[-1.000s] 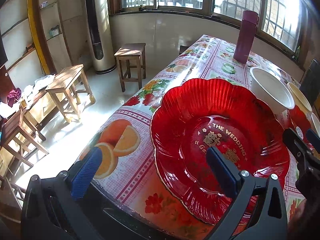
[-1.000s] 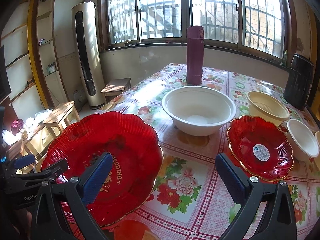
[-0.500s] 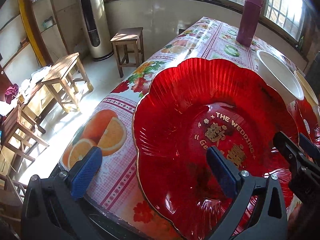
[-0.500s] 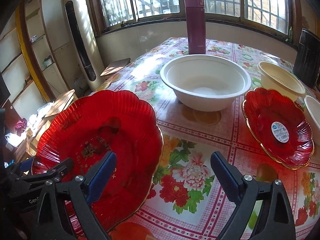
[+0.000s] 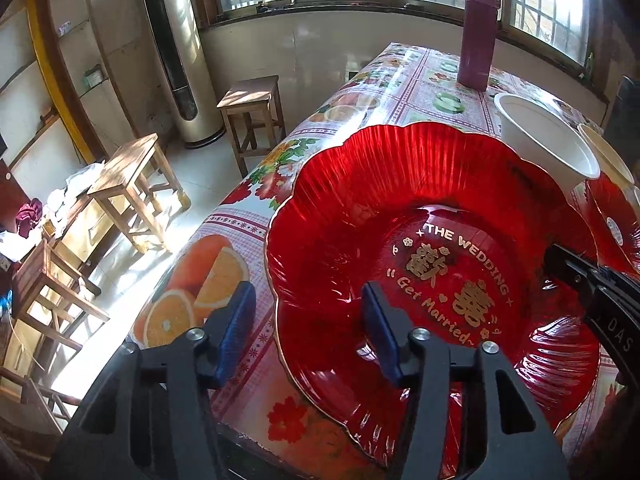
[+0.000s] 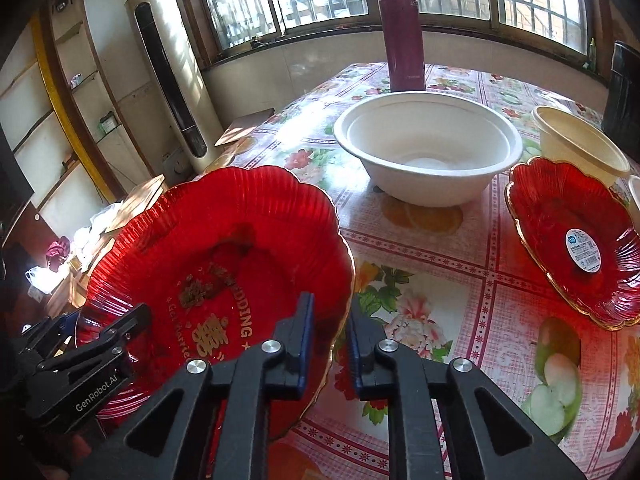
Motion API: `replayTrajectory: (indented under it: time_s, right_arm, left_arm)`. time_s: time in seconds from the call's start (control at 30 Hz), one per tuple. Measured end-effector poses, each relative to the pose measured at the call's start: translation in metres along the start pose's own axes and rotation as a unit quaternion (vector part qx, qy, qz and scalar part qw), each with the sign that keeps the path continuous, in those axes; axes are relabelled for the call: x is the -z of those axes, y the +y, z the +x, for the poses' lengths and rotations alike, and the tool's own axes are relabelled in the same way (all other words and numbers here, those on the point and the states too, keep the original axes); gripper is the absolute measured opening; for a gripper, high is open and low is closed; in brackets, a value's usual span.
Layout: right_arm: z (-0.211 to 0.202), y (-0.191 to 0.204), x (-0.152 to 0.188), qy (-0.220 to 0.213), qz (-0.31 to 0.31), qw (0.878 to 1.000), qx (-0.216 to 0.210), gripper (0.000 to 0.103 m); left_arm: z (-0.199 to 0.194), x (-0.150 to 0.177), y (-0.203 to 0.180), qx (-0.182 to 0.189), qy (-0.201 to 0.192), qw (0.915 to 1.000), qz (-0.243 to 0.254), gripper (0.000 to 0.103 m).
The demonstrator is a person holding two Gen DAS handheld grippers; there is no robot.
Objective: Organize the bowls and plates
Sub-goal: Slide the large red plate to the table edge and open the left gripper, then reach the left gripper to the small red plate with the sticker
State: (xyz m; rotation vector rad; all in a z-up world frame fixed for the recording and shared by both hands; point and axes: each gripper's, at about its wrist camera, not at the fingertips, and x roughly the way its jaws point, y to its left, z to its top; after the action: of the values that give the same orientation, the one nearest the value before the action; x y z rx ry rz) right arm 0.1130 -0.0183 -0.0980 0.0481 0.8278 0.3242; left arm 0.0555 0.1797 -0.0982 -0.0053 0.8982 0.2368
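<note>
Right wrist view: we see the right gripper (image 6: 330, 340) clenched on the near right rim of the large red plate (image 6: 216, 264), one blue pad inside the rim and one outside. The plate sits tilted at the table's (image 6: 460, 280) near left corner, its left edge overhanging. In the left wrist view, our left gripper (image 5: 308, 332) straddles the plate's (image 5: 432, 240) left rim, jaws narrowed but with a gap either side, not yet gripping. Behind the plate stand the white bowl (image 6: 428, 148), a purple flask (image 6: 402, 32), a cream bowl (image 6: 580, 148) and a smaller red plate (image 6: 576, 240).
</note>
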Motion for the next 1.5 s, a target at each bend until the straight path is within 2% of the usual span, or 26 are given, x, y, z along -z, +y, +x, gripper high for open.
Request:
replayTrajectory:
  time_s: [0.03, 0.07, 0.3, 0.37, 0.47, 0.53, 0.6, 0.67, 0.73, 0.83, 0.9, 0.97, 1.03, 1.13, 1.23, 1.33, 1.43, 1.5]
  right_arm:
    - [-0.001, 0.0, 0.0, -0.001, 0.002, 1.0, -0.004, 0.011]
    - [-0.003, 0.0, 0.0, -0.001, 0.004, 1.0, -0.007, 0.011]
    - [-0.017, -0.003, 0.006, -0.009, 0.011, 1.0, -0.012, 0.011]
    - [-0.018, 0.0, 0.011, -0.002, 0.007, 1.0, -0.011, 0.013]
    - [-0.018, 0.007, 0.021, 0.022, 0.007, 0.999, -0.034, 0.015]
    - [-0.019, 0.015, 0.024, 0.026, -0.004, 0.999, -0.048, 0.017]
    - [-0.019, 0.022, 0.024, 0.039, -0.019, 0.998, -0.055, 0.019]
    - [-0.025, 0.023, 0.024, 0.04, -0.029, 0.997, -0.057, 0.032]
    - [-0.04, 0.016, 0.022, 0.015, -0.032, 0.998, -0.053, 0.039]
    - [-0.071, -0.006, 0.021, -0.037, -0.029, 0.998, -0.046, 0.054]
    - [-0.094, -0.028, 0.021, -0.074, -0.017, 0.996, -0.037, 0.068]
    - [-0.115, -0.054, 0.022, -0.109, -0.002, 0.994, -0.016, 0.071]
    - [-0.132, -0.078, 0.024, -0.135, 0.01, 0.991, 0.011, 0.071]
    - [-0.147, -0.114, 0.024, -0.148, 0.031, 0.988, 0.036, 0.072]
    - [-0.156, -0.149, 0.024, -0.147, 0.064, 0.987, 0.032, 0.072]
    - [-0.153, -0.182, 0.018, -0.132, 0.093, 0.987, 0.02, 0.072]
    - [-0.147, -0.211, 0.013, -0.108, 0.127, 0.986, 0.0, 0.072]
    - [-0.135, -0.231, 0.007, -0.088, 0.161, 0.982, -0.036, 0.073]
  left_arm:
    - [0.001, 0.0, -0.002, 0.008, 0.0, 1.0, 0.003, 0.034]
    - [0.0, 0.001, -0.002, 0.02, 0.0, 0.9998, 0.002, 0.031]
    - [-0.006, 0.006, 0.001, 0.039, 0.011, 0.9991, -0.009, 0.03]
    - [-0.009, 0.009, 0.002, 0.033, 0.015, 0.9993, -0.012, 0.03]
    - [-0.018, 0.012, 0.011, 0.018, 0.011, 0.9996, -0.017, 0.03]
    - [-0.017, 0.015, 0.019, 0.015, 0.023, 0.9992, -0.03, 0.036]
    - [-0.015, 0.019, 0.025, 0.028, 0.035, 0.9978, -0.049, 0.042]
    - [-0.023, 0.024, 0.028, 0.021, 0.029, 0.9978, -0.055, 0.051]
    - [-0.038, 0.03, 0.03, -0.001, 0.004, 0.9987, -0.05, 0.066]
    - [-0.069, 0.04, 0.034, -0.059, -0.059, 0.9961, -0.027, 0.073]
    - [-0.095, 0.043, 0.038, -0.089, -0.115, 0.9892, -0.021, 0.075]
    - [-0.121, 0.039, 0.037, -0.096, -0.167, 0.9812, -0.017, 0.085]
    - [-0.14, 0.028, 0.026, -0.066, -0.197, 0.9782, -0.008, 0.085]
    - [-0.153, 0.009, -0.001, 0.02, -0.197, 0.9801, 0.013, 0.088]
    - [-0.144, -0.013, -0.041, 0.114, -0.14, 0.9831, 0.028, 0.088]
    - [-0.127, -0.032, -0.089, 0.202, -0.065, 0.9765, 0.038, 0.088]
    - [-0.105, -0.047, -0.139, 0.243, 0.012, 0.9684, 0.055, 0.088]
    - [-0.089, -0.051, -0.168, 0.229, 0.055, 0.9698, 0.062, 0.088]
